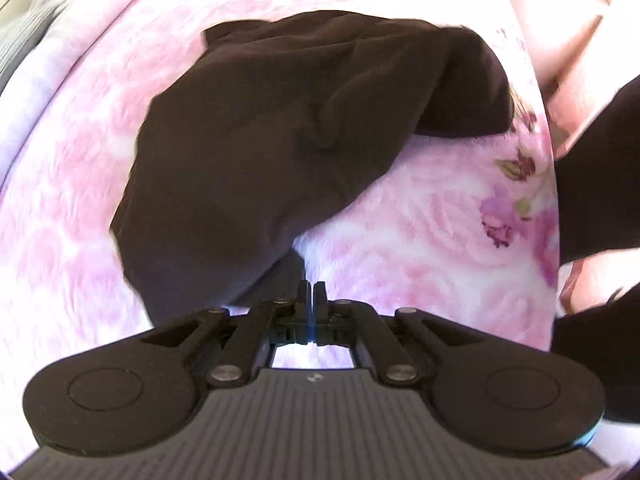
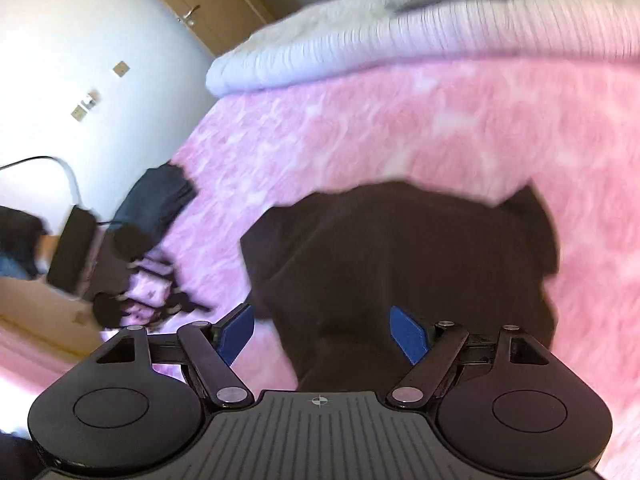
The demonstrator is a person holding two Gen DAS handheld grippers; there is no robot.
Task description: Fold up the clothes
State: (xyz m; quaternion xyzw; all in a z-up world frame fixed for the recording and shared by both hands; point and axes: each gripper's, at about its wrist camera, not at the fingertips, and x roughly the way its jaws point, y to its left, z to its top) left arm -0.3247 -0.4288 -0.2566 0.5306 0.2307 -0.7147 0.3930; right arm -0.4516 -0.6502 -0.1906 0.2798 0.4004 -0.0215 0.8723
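Left gripper (image 1: 312,292): points steeply down at the bed; its two fingers are pressed together just beside the near edge of the dark garment. Whether a thin edge of cloth is caught between them cannot be told.
Right gripper (image 2: 322,330): tilted down toward the bed; its two blue-padded fingers (image 2: 238,330) stand spread wide, with a fold of the dark garment lying between them, the pads not pressing on it.
Dark garment (image 1: 280,128): one piece, dark brown, crumpled and partly folded over itself, lying on the pink blanket; in the right wrist view (image 2: 400,264) it fills the middle, reaching up to the gripper body.
Pink blanket (image 1: 420,248): one, fluffy, rose-patterned, covering the bed; a floral border shows at its right edge in the left wrist view.
White knitted cover (image 2: 360,48): one, bunched at the far end of the bed.
Person: a dark sleeve (image 1: 600,168) at the right edge of the left wrist view.
Writing: none readable; a small pale mark sits on each gripper body, too small to tell.
Picture quality: both views blurred.
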